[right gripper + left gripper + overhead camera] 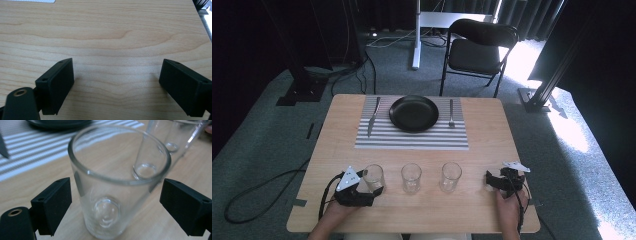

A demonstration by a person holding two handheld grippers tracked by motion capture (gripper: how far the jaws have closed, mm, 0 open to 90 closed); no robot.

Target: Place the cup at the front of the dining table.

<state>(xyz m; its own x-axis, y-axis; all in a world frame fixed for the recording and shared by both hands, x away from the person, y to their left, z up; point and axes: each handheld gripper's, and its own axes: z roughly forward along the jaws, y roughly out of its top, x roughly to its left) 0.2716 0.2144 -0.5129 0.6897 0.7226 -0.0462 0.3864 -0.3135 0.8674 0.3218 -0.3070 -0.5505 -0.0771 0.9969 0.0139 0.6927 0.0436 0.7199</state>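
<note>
Left gripper (pixel 373 191) at near left of table (pixel 482 210), jaws spread round leftmost glass (pixel 117 187), pads clear of wall on both sides: released, not gripping. Glass upright on wood, first in row of three; middle glass (pixel 411 177) and right glass (pixel 450 176) beside, untouched. Right gripper (pixel 492 181) at near right, jaws wide over bare wood, nothing between. Mat (pixel 412 141), plate (pixel 414 113), knife (pixel 373 116), fork (pixel 451 113) laid at far side. Judged: grasp not yet made; closing, lifting, placing all left.
</note>
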